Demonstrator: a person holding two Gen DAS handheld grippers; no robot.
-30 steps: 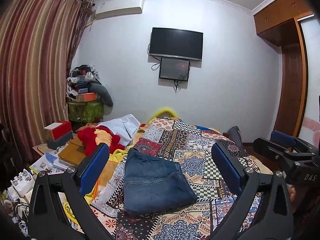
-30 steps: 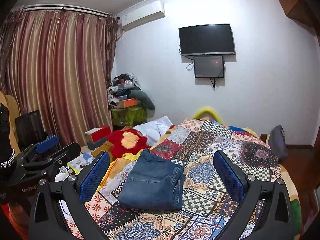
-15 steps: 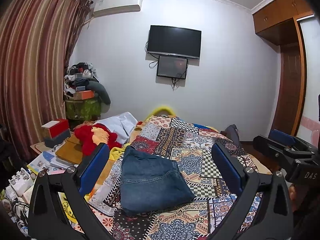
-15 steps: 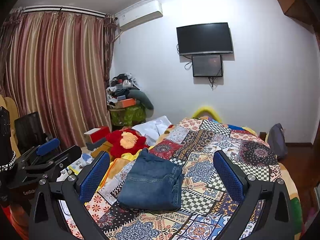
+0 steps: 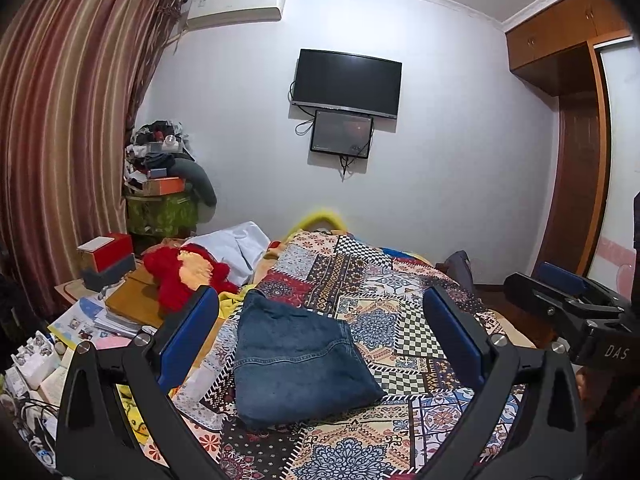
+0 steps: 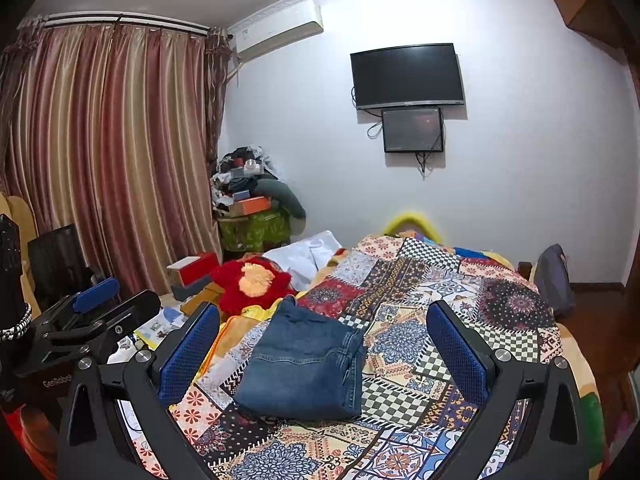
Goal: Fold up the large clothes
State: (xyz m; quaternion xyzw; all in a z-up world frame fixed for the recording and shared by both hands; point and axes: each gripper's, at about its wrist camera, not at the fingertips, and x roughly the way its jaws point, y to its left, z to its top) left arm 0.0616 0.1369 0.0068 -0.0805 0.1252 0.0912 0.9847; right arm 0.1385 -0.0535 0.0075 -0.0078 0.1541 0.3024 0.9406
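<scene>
**Both claws drew back from the folded jeans**

Between the earlier frames and this one, both cameras tipped slightly upward and away, so the jeans (image 5: 298, 356) sat lower in each view and more of the wall showed above. They lay as a single folded denim bundle on the patchwork bedspread (image 5: 400, 320), toward the bed's left side, flat and untouched.

From where I stood, the left claw (image 5: 320, 336) hung above the bed with its blue pads spread wide, gripping nothing. The right claw (image 6: 322, 340) was the same: jaws fully apart, empty, clear of the cloth. Each could be seen at the edge of the other's view.

The fold looked finished, so the risks seemed small but real. The bundle lay close to the bedspread's left edge, beside the yellow sheet; a careless nudge there could have slid it toward the clutter. Its right side showed loose layered edges in the right wrist view, and a claw brushing past might have sprung them open.

Counted: one pair of jeans, two claws, one red plush toy (image 5: 184, 272) just beyond the bundle, one white cloth (image 5: 240, 246) behind that, two dark screens on the wall (image 5: 346, 80), one air conditioner (image 5: 236, 10).
</scene>
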